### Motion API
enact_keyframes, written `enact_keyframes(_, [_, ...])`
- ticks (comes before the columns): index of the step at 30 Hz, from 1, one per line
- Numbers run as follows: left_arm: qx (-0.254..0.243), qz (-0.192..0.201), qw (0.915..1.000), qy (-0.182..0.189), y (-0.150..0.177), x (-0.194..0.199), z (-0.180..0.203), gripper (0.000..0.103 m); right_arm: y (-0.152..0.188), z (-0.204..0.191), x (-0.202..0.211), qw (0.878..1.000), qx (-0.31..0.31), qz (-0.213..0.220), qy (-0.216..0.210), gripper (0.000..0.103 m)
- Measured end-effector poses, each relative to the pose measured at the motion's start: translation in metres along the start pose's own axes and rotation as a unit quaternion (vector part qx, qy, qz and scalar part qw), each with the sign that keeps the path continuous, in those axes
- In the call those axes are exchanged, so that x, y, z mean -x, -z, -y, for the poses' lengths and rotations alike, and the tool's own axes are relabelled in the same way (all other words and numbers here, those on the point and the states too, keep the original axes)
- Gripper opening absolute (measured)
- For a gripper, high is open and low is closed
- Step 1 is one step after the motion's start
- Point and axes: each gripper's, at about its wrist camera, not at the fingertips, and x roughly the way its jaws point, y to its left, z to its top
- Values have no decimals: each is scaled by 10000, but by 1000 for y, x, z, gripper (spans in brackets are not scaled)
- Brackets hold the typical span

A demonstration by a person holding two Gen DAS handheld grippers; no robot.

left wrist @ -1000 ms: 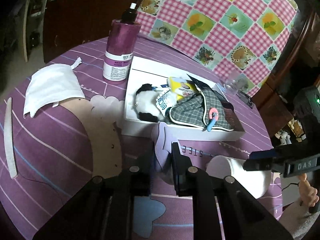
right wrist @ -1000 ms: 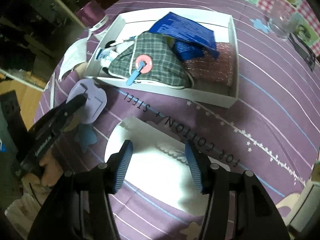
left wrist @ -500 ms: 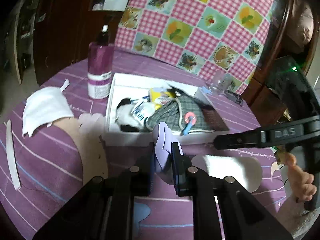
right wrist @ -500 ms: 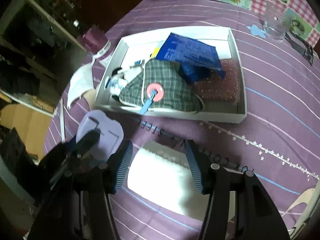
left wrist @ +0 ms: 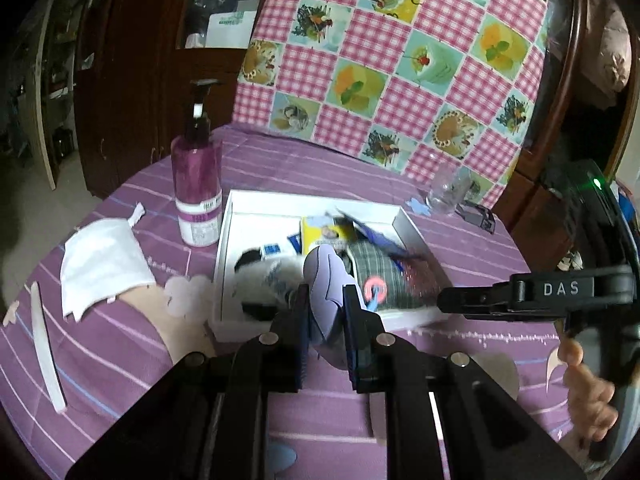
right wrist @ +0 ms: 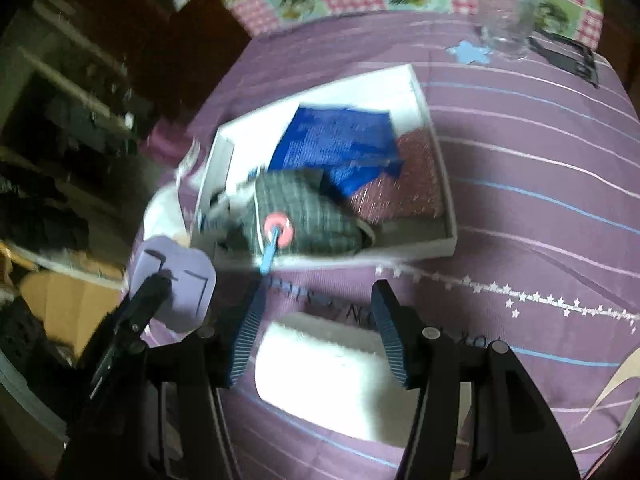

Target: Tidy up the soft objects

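Observation:
My left gripper is shut on a lilac foam pad and holds it in the air in front of the white tray. The pad also shows at the left of the right wrist view. The tray holds a grey checked pouch, a blue packet, a pink glittery pad and a black-and-white plush. My right gripper is open, above a white sponge lying on the purple cloth.
A purple pump bottle stands left of the tray. A white face mask and a white strip lie at the left. A glass stands behind the tray, before a checked cushion.
My left gripper has lifted the lilac pad and moved it toward the tray. My right gripper has risen above the white sponge and stayed open.

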Motion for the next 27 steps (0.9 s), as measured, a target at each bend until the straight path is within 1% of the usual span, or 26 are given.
enact_keyframes(3, [107,32,9999,111,-12,-9,0,14,-3,4,3,9995,-97,273,-159,57])
enact_keyframes(6, [1,29,10000,61,-20,-21,3,14,-6,11,2,9986,-340,264,-317,57])
enact_keyframes(10, [58,6,10000,73,-29,-44,1,14,-8,18,3,9980,-469,270,-336,57])
enact_keyframes(12, [33,-23,10000,-36,-30,-53,0,14,-7,20,4,9977,-509,284,-338,57])
enact_keyframes(13, [8,-76,9998,-181,-29,-61,-1,14,-8,21,4,9976,-522,279,-348,57])
enact_keyframes(15, [-7,-131,9996,-245,-24,-70,-3,14,-8,22,3,9975,-547,262,-362,57])
enact_keyframes(18, [-109,-187,9987,-458,-18,-80,-5,14,-9,22,1,9981,-501,251,-273,57])
enact_keyframes(21, [-90,-202,9986,-480,-15,-83,-8,14,-9,25,-3,9982,-522,258,-142,57])
enact_keyframes(27, [-168,-312,9973,-643,-10,-92,-14,14,-11,35,-15,9977,-629,236,72,57])
